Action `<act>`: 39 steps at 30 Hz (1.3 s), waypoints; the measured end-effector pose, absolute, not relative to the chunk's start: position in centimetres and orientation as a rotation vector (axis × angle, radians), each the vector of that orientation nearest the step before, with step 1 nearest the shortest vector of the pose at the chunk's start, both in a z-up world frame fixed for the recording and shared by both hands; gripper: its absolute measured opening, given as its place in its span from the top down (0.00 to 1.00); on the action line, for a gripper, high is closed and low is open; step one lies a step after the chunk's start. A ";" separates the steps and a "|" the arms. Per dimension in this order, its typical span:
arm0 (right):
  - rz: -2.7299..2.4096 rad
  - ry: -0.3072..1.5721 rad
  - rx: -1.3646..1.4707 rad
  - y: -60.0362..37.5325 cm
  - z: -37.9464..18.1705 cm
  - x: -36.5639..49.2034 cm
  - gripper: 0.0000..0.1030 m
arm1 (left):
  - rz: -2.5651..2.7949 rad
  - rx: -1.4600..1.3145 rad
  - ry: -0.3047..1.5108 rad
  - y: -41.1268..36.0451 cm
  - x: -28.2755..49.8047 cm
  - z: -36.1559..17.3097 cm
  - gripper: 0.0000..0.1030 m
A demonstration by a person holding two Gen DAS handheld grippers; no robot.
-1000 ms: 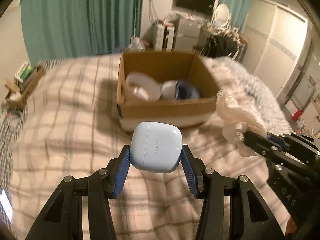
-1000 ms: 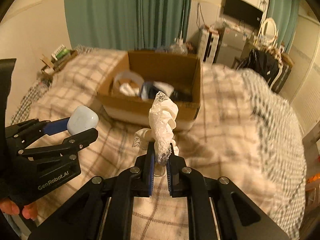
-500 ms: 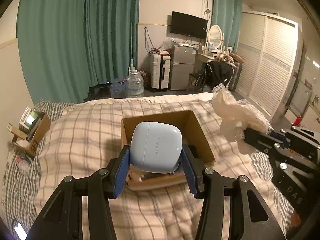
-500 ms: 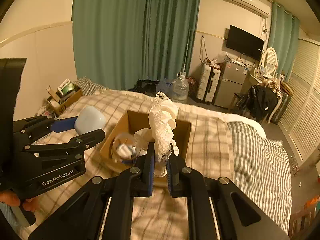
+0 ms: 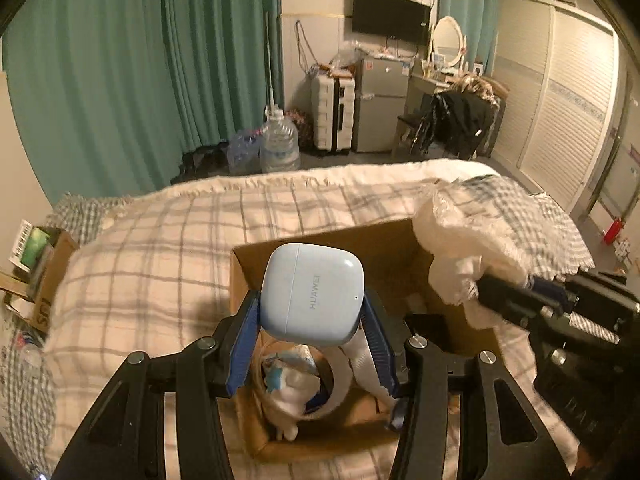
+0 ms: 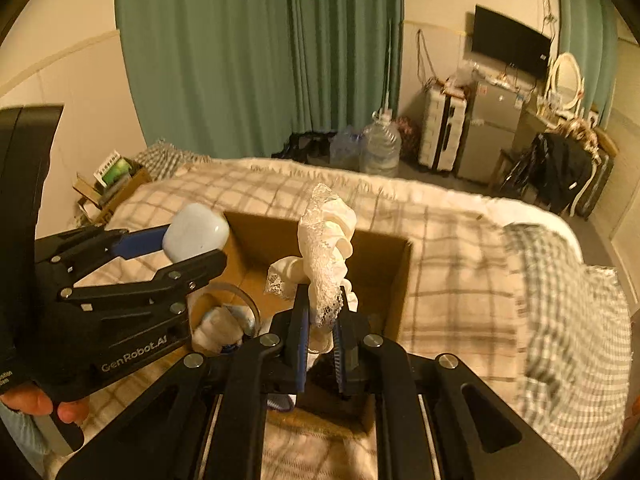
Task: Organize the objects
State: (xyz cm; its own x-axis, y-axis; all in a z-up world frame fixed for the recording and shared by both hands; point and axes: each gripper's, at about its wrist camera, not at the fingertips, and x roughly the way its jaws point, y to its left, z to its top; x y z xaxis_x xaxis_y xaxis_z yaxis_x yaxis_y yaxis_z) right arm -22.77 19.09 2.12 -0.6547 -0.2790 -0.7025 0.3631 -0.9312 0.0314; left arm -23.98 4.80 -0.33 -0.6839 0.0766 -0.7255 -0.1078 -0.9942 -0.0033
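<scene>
My left gripper (image 5: 312, 320) is shut on a pale blue earbud case (image 5: 313, 293) and holds it above the open cardboard box (image 5: 384, 240) on the bed. The case also shows in the right wrist view (image 6: 196, 232). My right gripper (image 6: 320, 320) is shut on a white lace cloth (image 6: 326, 252) and holds it over the same box (image 6: 400, 280). In the left wrist view the cloth (image 5: 460, 248) hangs over the box's right side. Inside the box lie a white band and white and blue items (image 5: 292, 376).
The box stands on a plaid bedspread (image 5: 160, 264). A small carton of items (image 5: 36, 256) sits at the bed's left edge. Beyond the bed stand water jugs (image 5: 278, 146), a suitcase, a small fridge (image 5: 380, 104) and green curtains.
Both grippers have moved forward and down over the box, each still holding its object. The box's inside now lies directly beneath them.
</scene>
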 end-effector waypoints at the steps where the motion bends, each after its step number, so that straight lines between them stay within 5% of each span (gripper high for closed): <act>1: -2.566 0.157 1.071 19.2 1.4 -23.1 0.91 | 2.787 -1.214 0.052 4.7 -24.5 -1.0 0.50; 7: -2.550 0.013 1.049 20.8 -0.2 -23.9 0.82 | 2.764 -1.230 0.040 4.5 -25.3 -3.0 0.46; 9: -2.588 0.017 1.028 21.2 0.5 -23.6 0.67 | 2.774 -1.211 0.051 4.5 -25.1 -2.7 0.23; 11: -2.647 0.029 1.005 21.7 1.5 -23.2 0.55 | 2.818 -1.176 0.063 4.5 -24.3 -1.5 0.12; 16: -2.749 0.055 0.951 22.3 6.0 -20.2 0.53 | 2.837 -1.103 0.057 4.5 -21.9 2.3 0.10; 20: -2.840 0.084 0.862 22.3 10.8 -16.7 0.37 | 2.871 -0.977 0.024 3.8 -18.5 6.8 0.00; 27: -2.984 0.065 0.762 22.5 16.9 -9.8 0.11 | 2.909 -0.802 -0.040 2.9 -12.3 12.9 0.00; 34: -3.019 -0.006 0.626 23.0 16.8 -4.5 0.04 | 3.017 -0.709 0.023 2.6 -7.5 13.8 0.00; 39: -3.060 0.139 0.553 22.5 13.9 -4.1 0.01 | 3.044 -0.642 0.000 2.7 -5.3 11.8 0.00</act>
State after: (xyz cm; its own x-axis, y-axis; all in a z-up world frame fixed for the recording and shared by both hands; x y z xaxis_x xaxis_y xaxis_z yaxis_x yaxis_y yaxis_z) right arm -4.08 22.50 13.89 -0.9364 -0.0127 -0.3507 0.0445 -0.9956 -0.0827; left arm -5.27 2.65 11.75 -0.9144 0.0298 -0.4038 -0.0299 -0.9995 -0.0062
